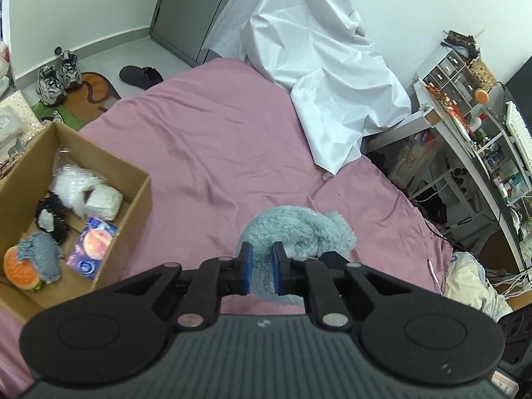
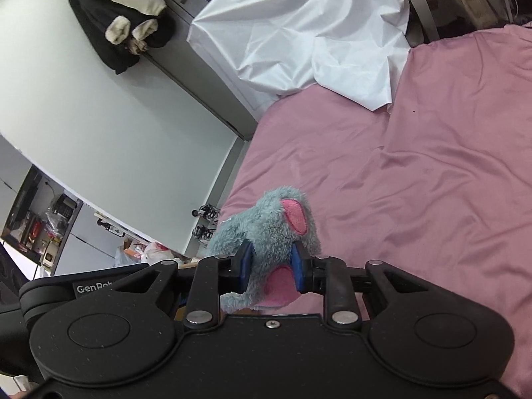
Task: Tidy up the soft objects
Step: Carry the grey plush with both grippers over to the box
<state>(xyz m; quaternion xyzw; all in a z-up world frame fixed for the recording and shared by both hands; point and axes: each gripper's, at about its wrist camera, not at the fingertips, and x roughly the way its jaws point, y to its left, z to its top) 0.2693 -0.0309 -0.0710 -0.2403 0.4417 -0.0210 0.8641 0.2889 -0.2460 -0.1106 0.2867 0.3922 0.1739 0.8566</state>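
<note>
One bed (image 1: 212,139) with a pink sheet carries everything; one white sheet (image 1: 319,76) is heaped at its far edge, out of the working area. One open cardboard box (image 1: 99,163) sits at the bed's left edge, near the front corner, likely the drop point since soft items already lie inside: one white fluffy piece (image 1: 71,183), one black fuzzy piece (image 1: 53,212), one grey knitted piece (image 1: 41,251), one burger-shaped plush (image 1: 18,267), plus one pale wrapped bundle (image 1: 103,201) and one printed packet (image 1: 93,247).

One blue-grey plush toy (image 1: 299,229) with pink ears is up off the sheet, over the middle of the bed toward the near edge, well right of the box. Two grippers hold it: left gripper (image 1: 261,267) pinched tight on a fuzzy end, pads squeezed deep into the fur; right gripper (image 2: 271,267) clamped on the head end (image 2: 276,229) between the two pink ears, jaws a bit wider there. Two-point grip probably keeps the floppy body from sagging on the carry to the box.

Two sneakers (image 1: 56,76) and one dark slipper (image 1: 139,74) sit on the floor past the far left corner.
</note>
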